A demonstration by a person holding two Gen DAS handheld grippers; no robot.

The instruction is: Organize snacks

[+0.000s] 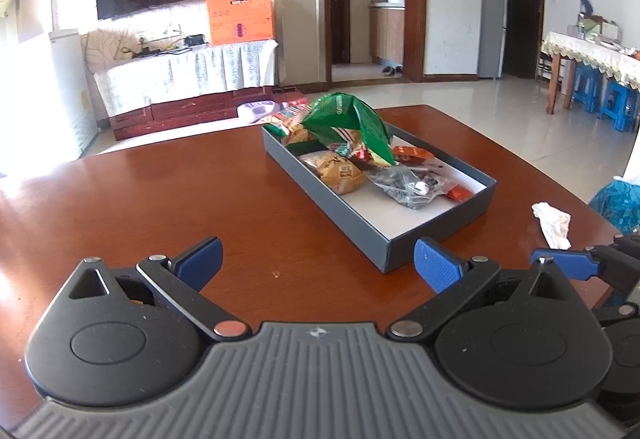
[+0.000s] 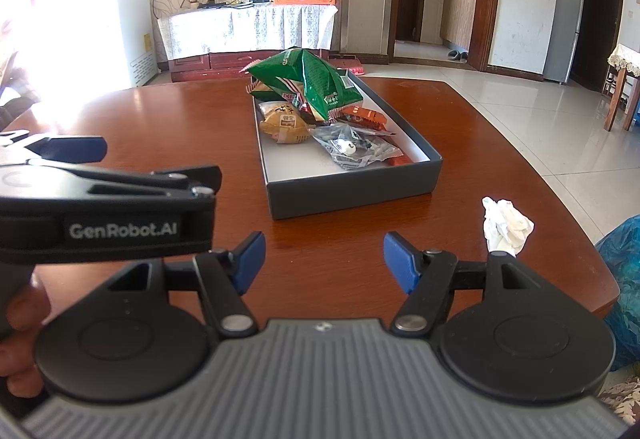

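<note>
the snacks sit heaped in a shallow grey box at the middle of the right wrist view, on a reddish-brown wooden table. a big green bag stands crumpled at the box's far end, leaning over the other packets; a tan packet lies just below it toward the left wall of the box, a clear bag with dark bits lies toward the near middle, and small orange wrappers lie along the right side. the near end of the box shows bare white floor. outside the box, at the lower right of the frame, a crumpled white tissue lies on the table, well apart from the snacks. no snack shows loose on the table in either view. the right gripper hangs at the bottom centre with its jaws apart and nothing between them, short of the box's near wall. the left gripper fills the bottom of its own view, jaws wide and empty, with the box's near corner just beyond its right finger. judging by this, the gathering looks all but done and both tools are at rest; the step in hand may be a check or the finish. if anything is left, the next move would be to reach forward over the near wall and tidy the pile, perhaps laying the green bag flatter.
</note>
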